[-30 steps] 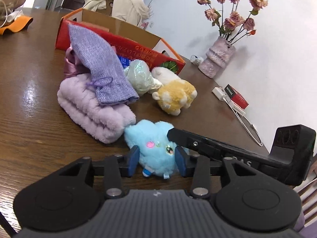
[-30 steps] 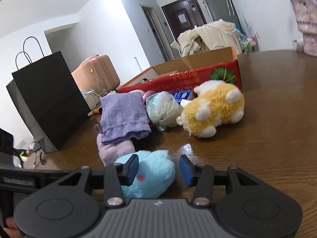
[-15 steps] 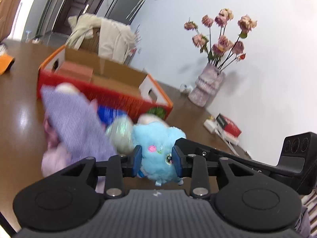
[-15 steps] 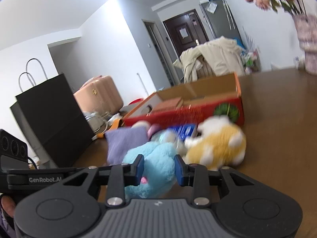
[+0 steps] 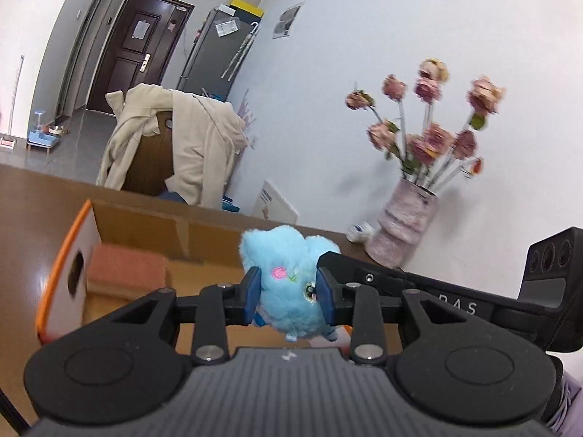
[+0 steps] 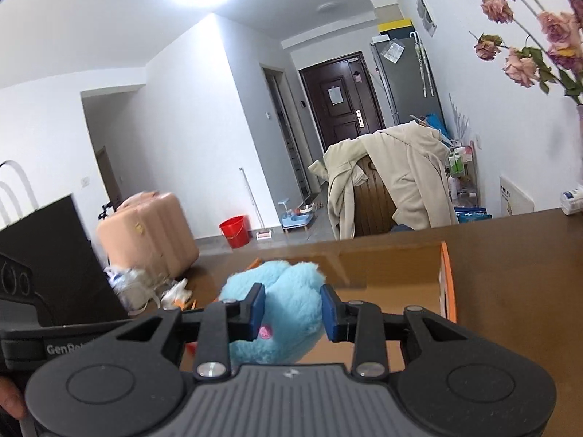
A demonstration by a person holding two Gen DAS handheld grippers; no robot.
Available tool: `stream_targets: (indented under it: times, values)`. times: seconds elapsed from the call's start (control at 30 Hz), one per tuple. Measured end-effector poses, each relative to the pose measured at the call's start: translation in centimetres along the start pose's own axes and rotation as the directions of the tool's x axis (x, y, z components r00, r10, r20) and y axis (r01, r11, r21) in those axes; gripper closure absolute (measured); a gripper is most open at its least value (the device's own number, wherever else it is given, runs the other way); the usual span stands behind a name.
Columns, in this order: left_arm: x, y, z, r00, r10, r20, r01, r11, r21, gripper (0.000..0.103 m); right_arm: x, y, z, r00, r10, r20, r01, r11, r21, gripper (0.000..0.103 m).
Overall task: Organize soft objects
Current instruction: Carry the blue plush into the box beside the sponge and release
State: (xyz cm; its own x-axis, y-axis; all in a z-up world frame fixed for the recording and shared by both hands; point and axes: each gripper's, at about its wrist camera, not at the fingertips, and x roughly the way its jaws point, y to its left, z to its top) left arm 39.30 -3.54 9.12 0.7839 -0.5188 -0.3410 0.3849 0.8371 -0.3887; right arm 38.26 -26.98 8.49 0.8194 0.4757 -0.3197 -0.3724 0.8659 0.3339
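A fluffy light-blue plush toy (image 5: 286, 284) with a pink cheek hangs in the air, squeezed from both sides. My left gripper (image 5: 288, 295) is shut on it, blue pads pressed into its fur. My right gripper (image 6: 291, 311) is shut on the same blue plush toy (image 6: 284, 291) from the opposite side. The toy is held above the open cardboard box (image 5: 145, 225) with orange-red edges; its brown inside (image 6: 393, 266) shows behind the toy. The other soft objects are out of view.
A pinkish block (image 5: 125, 266) lies inside the box. A vase of dried roses (image 5: 404, 225) stands on the brown table (image 6: 517, 255) at the wall. A chair draped with a beige coat (image 6: 400, 182) stands beyond the table. A black paper bag (image 6: 47, 255) is at the left.
Both grippers closed on the blue plush toy and lifted it off the table, carrying it over the cardboard box. The purple cloths and yellow plush dropped out of view.
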Motion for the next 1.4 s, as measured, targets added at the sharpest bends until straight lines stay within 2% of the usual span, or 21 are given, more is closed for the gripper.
stream_targets:
  times: [0.13,0.27,0.33,0.37,0.4,0.43,0.47,0.53,0.57,0.6,0.67,0.73,0.9,0.97,1.0,1.03,1.17,1.2,1.23,1.27,1.4]
  values:
    - [4.8,3.2,2.8,0.999,0.002,-0.042,-0.003,1.0,-0.023,0.07,6.3,-2.3,2.6,0.999,-0.004,-0.048,0.007,0.997,0.075,0.071]
    - [10.6,6.5,4.2,0.992,0.035,-0.12,-0.043,0.997,-0.058,0.071,13.5,-4.1,3.8,0.99,-0.081,-0.115,0.091,0.993,0.081,0.071]
    - [13.0,8.0,4.2,0.986,0.052,-0.159,-0.063,0.996,-0.062,0.079,16.5,-5.0,3.7,0.982,-0.109,-0.155,0.124,0.988,0.09,0.071]
    - [14.3,8.9,4.3,0.981,0.017,-0.193,-0.034,0.996,-0.086,0.088,18.2,-5.7,3.6,0.976,-0.124,-0.181,0.145,0.984,0.107,0.071]
    - [15.2,9.6,4.3,0.975,-0.005,-0.221,-0.019,0.994,-0.107,0.089,19.3,-6.2,3.4,0.973,-0.114,-0.202,0.14,0.983,0.12,0.072]
    - [15.9,10.1,4.2,0.971,0.011,-0.239,-0.04,0.992,-0.118,0.089,20.4,-6.8,3.2,0.969,-0.091,-0.229,0.129,0.979,0.156,0.083]
    - [16.6,10.4,4.2,0.966,0.041,-0.254,-0.071,0.991,-0.109,0.088,21.7,-7.4,2.9,0.963,-0.094,-0.251,0.144,0.971,0.19,0.089]
    - [17.5,10.8,4.0,0.958,0.094,-0.27,-0.119,0.99,-0.075,0.088,23.2,-7.7,2.4,0.949,-0.16,-0.272,0.207,0.967,0.151,0.087]
    - [17.7,10.9,3.9,0.955,0.108,-0.275,-0.13,0.989,-0.066,0.088,24.0,-8.2,2.2,0.933,-0.174,-0.316,0.236,0.957,0.167,0.087]
    - [17.7,11.1,3.8,0.954,0.108,-0.279,-0.129,0.99,-0.058,0.088,24.1,-8.6,2.0,0.933,-0.158,-0.322,0.229,0.954,0.195,0.087]
    - [17.4,11.4,3.7,0.953,0.113,-0.28,-0.133,0.99,-0.051,0.087,23.8,-8.5,2.0,0.939,-0.16,-0.304,0.223,0.957,0.185,0.087]
    - [16.7,11.2,4.1,0.95,0.153,-0.271,-0.166,0.986,-0.024,0.086,23.3,-7.6,2.4,0.938,-0.2,-0.284,0.243,0.962,0.125,0.087]
    - [12.8,9.2,5.5,0.95,0.222,-0.218,-0.212,0.975,0.071,0.061,19.8,-5.7,4.3,0.948,-0.223,-0.229,0.245,0.967,0.073,0.083]
    - [10.1,8.2,5.9,0.954,0.242,-0.177,-0.223,0.968,0.119,0.057,17.6,-4.2,5.0,0.952,-0.231,-0.203,0.241,0.97,0.026,0.075]
    - [8.9,7.7,6.0,0.956,0.248,-0.16,-0.228,0.965,0.133,0.052,16.3,-3.8,5.3,0.954,-0.231,-0.192,0.237,0.971,0.01,0.073]
    - [7.5,7.2,6.2,0.957,0.253,-0.142,-0.233,0.962,0.145,0.049,14.9,-3.1,5.6,0.955,-0.235,-0.179,0.238,0.971,-0.009,0.066]
    - [0.8,4.8,6.0,0.961,0.271,-0.049,-0.257,0.947,0.194,0.024,9.1,-0.3,5.9,0.959,-0.263,-0.103,0.258,0.964,-0.062,0.04]
    - [-1.0,4.3,5.7,0.962,0.271,-0.022,-0.261,0.944,0.203,0.02,7.6,0.3,5.9,0.962,-0.262,-0.084,0.256,0.964,-0.069,0.035]
    - [-2.7,3.7,5.3,0.963,0.269,-0.002,-0.262,0.941,0.214,0.019,6.0,1.0,5.6,0.964,-0.259,-0.062,0.255,0.964,-0.074,0.024]
    - [-4.4,3.2,4.9,0.964,0.266,0.013,-0.262,0.938,0.226,0.016,4.3,1.8,5.1,0.966,-0.255,-0.037,0.252,0.965,-0.078,0.018]
    - [-10.4,1.3,2.2,0.962,0.262,0.072,-0.272,0.931,0.243,0.003,-1.7,4.9,2.8,0.966,-0.256,0.028,0.257,0.96,-0.114,0.015]
